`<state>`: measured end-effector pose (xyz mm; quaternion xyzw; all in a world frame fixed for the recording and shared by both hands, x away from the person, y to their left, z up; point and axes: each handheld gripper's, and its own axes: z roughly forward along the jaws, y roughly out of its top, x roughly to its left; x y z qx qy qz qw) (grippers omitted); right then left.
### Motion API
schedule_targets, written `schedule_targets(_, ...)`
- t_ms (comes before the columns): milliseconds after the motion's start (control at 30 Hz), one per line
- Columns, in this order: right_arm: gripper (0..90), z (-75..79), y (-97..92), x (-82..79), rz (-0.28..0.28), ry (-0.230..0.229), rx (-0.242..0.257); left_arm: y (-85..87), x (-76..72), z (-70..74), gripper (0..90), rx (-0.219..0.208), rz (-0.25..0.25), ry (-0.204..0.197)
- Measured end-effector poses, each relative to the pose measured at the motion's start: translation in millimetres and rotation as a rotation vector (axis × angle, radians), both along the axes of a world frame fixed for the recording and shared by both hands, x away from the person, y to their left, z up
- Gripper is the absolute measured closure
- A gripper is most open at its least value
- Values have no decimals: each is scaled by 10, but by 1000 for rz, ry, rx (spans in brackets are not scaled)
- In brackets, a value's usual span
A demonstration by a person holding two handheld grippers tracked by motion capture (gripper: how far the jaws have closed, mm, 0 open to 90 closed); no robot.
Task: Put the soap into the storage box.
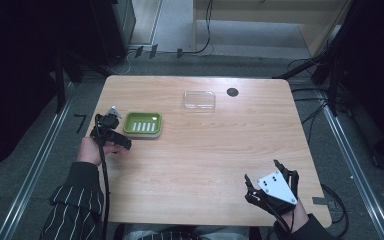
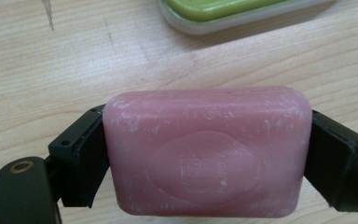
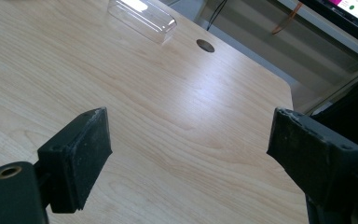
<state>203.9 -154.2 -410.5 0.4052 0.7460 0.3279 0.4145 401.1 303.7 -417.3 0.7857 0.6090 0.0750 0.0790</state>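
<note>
soap in hand, dish just ahead

our left tool (image 2: 205, 154) pinches the pink soap bar (image 2: 207, 149) by its short ends, held just above the bench (image 1: 205, 150) and just beside the green soap dish (image 1: 142, 124). our right tool (image 3: 191, 154) rests spread wide with nothing between its jaws at the near right corner, well apart from the clear lid (image 1: 199, 100). we judge the slick bar could slip or twist out if our pinch eases, or catch the dish rim and shove it.
</note>
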Motion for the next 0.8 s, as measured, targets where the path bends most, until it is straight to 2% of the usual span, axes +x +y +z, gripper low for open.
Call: schedule_targets(800, 131, -2, -17, -17, -12, 0, -2, -122, 101, 147, 128, -28, -49, -34)
